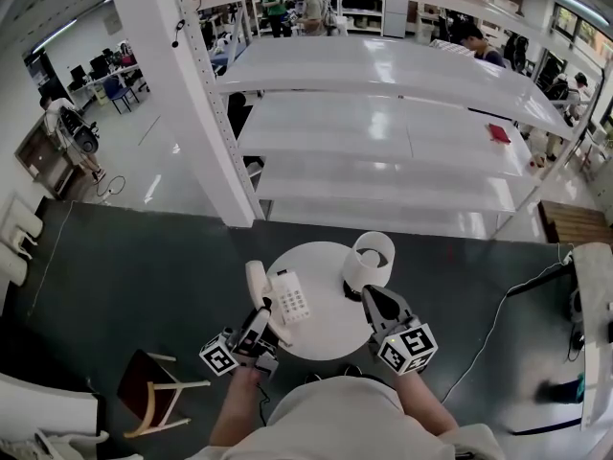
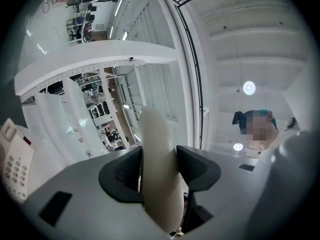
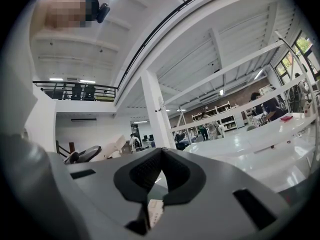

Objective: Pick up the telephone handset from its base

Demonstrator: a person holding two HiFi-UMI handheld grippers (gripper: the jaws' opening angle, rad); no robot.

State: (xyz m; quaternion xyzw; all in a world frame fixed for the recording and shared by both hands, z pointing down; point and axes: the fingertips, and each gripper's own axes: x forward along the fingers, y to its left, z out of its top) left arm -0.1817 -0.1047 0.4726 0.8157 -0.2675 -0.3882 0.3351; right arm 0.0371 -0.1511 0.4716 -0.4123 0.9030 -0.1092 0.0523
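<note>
The cream telephone handset [image 1: 256, 285] is off its base and tilts upward at the left edge of the round white table [image 1: 326, 338]. My left gripper [image 1: 261, 324] is shut on the handset's lower part. In the left gripper view the handset [image 2: 156, 144] fills the gap between the dark pads [image 2: 120, 176] of the left gripper [image 2: 159, 166]. The white keypad base [image 1: 290, 297] lies on the table just right of the handset, and shows as the base [image 2: 15, 166] at far left. My right gripper [image 1: 376, 305] hovers level at the table's right side, shut on nothing, and its jaws [image 3: 160, 156] meet.
A white cylindrical object [image 1: 369, 260] stands on the table in front of the right gripper. A wooden chair [image 1: 158, 391] is on the dark floor at lower left. A white shelving rack [image 1: 383, 132] with a pillar [image 1: 182, 94] rises behind the table. A cable [image 1: 498, 319] runs across the floor at right.
</note>
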